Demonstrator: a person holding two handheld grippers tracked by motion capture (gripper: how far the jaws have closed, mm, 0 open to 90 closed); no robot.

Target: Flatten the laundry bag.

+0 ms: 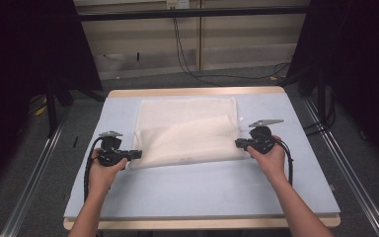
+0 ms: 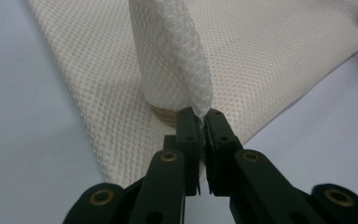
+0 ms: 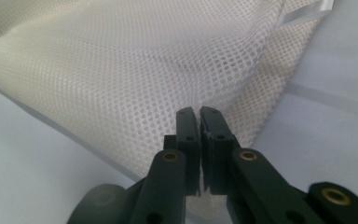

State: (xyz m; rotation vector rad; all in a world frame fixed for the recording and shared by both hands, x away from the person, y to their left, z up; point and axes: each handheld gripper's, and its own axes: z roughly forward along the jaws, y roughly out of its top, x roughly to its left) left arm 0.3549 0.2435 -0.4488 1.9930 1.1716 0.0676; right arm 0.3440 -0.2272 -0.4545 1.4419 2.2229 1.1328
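The table (image 1: 202, 192), covered in a pale blue sheet, carries a cream mesh cloth (image 1: 187, 131) lying flat across its far half, with the near part doubled over into a loose fold. This cloth looks very light, limp and open-weave, so it will likely sag, drape and shift wherever it is not held, and the thin edge could slip out of a narrow pinch; corners and hemmed edges look like the best places to hold it. At the cloth's left end, the left hand-held gripper (image 2: 200, 116) is clamped on a raised corner of mesh. At the cloth's right end, the right hand-held gripper (image 3: 199, 112) has its jaws pressed together on the mesh edge there. How many layers each pinch has caught is hard to make out. A small brass-coloured part just behind the cloth's left corner is mostly hidden, and I cannot tell what it is.
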